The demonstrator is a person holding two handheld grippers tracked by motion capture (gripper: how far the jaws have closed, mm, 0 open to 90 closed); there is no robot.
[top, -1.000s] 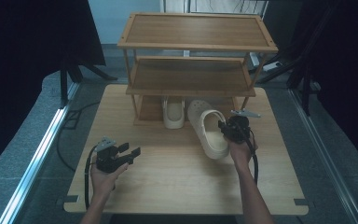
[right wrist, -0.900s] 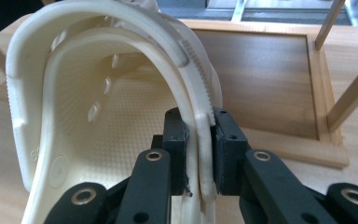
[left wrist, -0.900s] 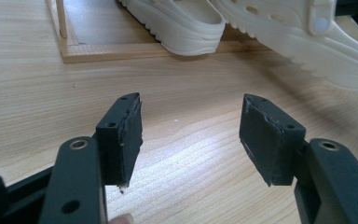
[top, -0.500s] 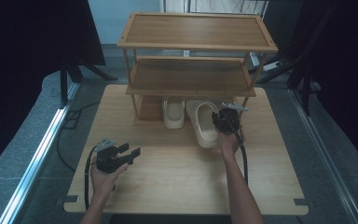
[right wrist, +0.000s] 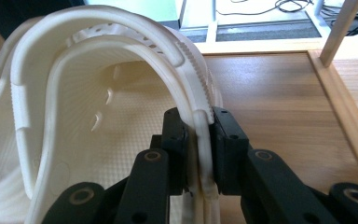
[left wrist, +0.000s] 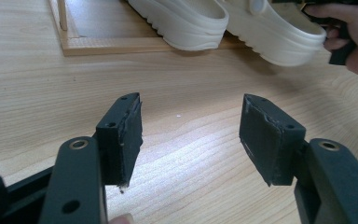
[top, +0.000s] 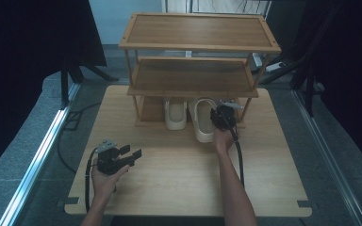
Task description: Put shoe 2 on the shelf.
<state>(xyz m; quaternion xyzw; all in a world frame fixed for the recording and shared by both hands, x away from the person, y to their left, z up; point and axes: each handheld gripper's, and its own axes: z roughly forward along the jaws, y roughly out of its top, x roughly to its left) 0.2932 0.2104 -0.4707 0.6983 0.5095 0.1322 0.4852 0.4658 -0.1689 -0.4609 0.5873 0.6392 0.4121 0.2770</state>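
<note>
Two clogs now side by side on rack point(top: 141, 115) bottom shelf, second clog point(top: 202, 123) pushed in with heel overhanging, right gripper point(top: 220, 117) clamped on its rim, left gripper point(top: 131, 156) wide over table point(top: 179, 188), placing nearly done.

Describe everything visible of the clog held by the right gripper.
The held clog is cream-white, of a matte, foam-like moulded material, with a thick ribbed sole, vent holes in the upper, a pebbled footbed and a heel strap swung forward over the upper. The right gripper is shut on its side wall, one jaw inside, one outside. It points toward the shelf rack, toe end under the lowest shelf, heel sticking out over the table. It sits right of a matching second clog; whether they touch is unclear.
</note>
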